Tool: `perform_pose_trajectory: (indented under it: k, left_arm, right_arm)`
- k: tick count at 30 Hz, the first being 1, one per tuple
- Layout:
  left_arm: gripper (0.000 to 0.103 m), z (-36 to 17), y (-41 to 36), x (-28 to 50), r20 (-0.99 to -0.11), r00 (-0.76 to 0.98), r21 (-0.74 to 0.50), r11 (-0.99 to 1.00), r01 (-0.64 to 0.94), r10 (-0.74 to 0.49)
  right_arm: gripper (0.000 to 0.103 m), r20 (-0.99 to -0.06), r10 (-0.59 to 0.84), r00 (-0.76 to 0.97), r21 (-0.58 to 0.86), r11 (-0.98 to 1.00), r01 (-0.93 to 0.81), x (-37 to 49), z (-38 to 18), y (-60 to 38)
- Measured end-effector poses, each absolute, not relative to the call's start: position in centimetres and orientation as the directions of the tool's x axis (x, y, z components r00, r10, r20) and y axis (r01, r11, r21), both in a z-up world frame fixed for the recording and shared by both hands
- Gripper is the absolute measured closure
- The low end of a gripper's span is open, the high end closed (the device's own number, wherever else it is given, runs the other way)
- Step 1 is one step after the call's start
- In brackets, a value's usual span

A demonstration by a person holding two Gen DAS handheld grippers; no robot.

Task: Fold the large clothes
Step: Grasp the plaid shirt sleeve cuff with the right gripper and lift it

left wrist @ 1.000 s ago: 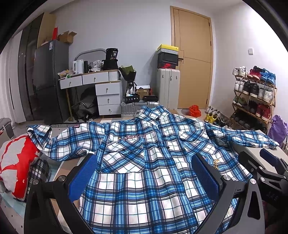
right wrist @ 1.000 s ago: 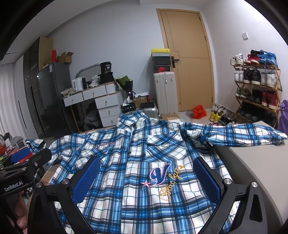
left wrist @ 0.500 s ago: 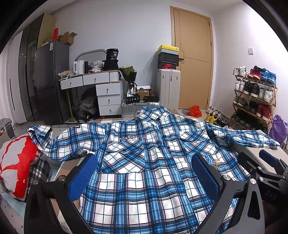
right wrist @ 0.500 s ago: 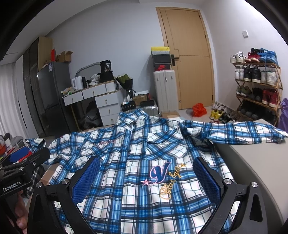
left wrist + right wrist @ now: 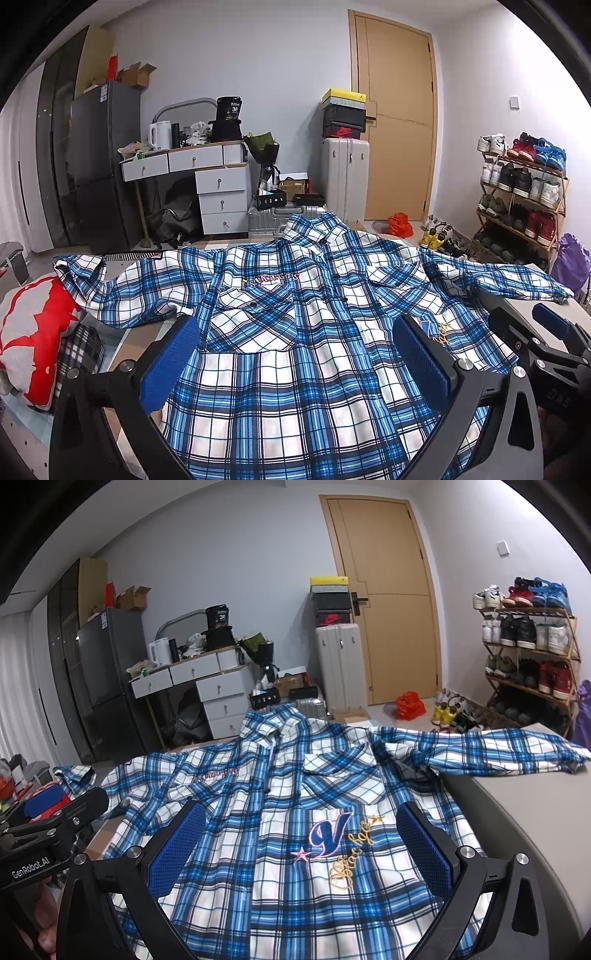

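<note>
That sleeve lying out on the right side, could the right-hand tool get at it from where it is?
Probably yes. The right gripper hangs over the plaid shirt with jaws open, and the right sleeve lies flat on the grey table with nothing on it.

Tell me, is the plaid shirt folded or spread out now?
Spread out: the plaid shirt lies flat, front up, both sleeves stretched sideways, no fold made.

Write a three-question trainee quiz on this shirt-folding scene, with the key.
1. True or false: the plaid shirt lies spread open with both sleeves out to the sides.
2. Multiple choice: the left gripper and right gripper are A) both shut on the shirt, B) both open, C) one open and one shut.
3. Fill in: the large embroidered letter on the shirt front is ___.

Key: 1 true; 2 B; 3 V.
</note>
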State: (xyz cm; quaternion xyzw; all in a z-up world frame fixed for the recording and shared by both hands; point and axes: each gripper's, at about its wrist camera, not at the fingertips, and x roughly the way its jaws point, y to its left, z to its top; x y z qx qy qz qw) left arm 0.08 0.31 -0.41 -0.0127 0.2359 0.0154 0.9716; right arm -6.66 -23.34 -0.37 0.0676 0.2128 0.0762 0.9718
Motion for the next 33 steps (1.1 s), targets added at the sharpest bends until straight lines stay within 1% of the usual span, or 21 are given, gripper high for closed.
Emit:
perform_pose_trajectory:
  k: [9,13,17,23,27,29,31,32,33]
  left_arm:
    - [0.001,-0.7,0.0,0.2,-0.467,0.884,-0.014,0.999,-0.030,0.021]
    - [0.001,-0.9,-0.4,0.3,-0.476,0.879,-0.004,1.000,-0.018,0.014]
    - [0.001,-1.6,-1.1,0.7,-0.502,0.865,0.004,1.000,0.007,-0.004]
    - [0.001,-2.1,-2.8,0.9,-0.541,0.839,0.005,0.997,0.076,-0.061]
    - [0.001,-2.2,-4.0,0.9,-0.551,0.830,0.018,0.993,0.114,-0.085]
    - [0.001,-2.4,-4.5,1.1,-0.558,0.824,0.025,0.992,0.127,-0.092]
    - [0.001,-2.6,-4.8,1.3,-0.566,0.819,0.032,0.990,0.136,-0.094]
    - [0.001,-2.7,-5.0,1.4,-0.571,0.815,0.037,0.989,0.140,-0.093]
    - [0.001,-2.9,-5.1,1.5,-0.576,0.812,0.041,0.989,0.142,-0.093]
  right_arm:
    - [0.000,-0.406,0.191,0.894,0.189,0.974,-0.123,-6.6,-0.3,-23.7]
    - [0.000,-0.405,0.207,0.890,0.246,0.963,-0.112,-6.3,-0.3,-24.9]
    - [0.000,-0.413,0.200,0.889,0.318,0.946,-0.065,-5.8,-0.1,-27.6]
    - [0.000,-0.517,0.213,0.829,0.479,0.875,0.074,-3.0,-1.1,-37.4]
    - [0.000,-0.574,0.134,0.808,0.529,0.814,0.240,-1.8,-1.5,-47.4]
    - [0.000,-0.604,0.096,0.792,0.554,0.764,0.330,-1.3,-1.8,-52.4]
    - [0.000,-0.627,0.061,0.777,0.609,0.660,0.440,-1.1,-2.8,-58.1]
    - [0.000,-0.628,0.075,0.774,0.637,0.621,0.457,-0.8,-3.2,-59.7]
    - [0.000,-0.630,0.122,0.767,0.682,0.559,0.472,-0.1,-4.3,-62.2]
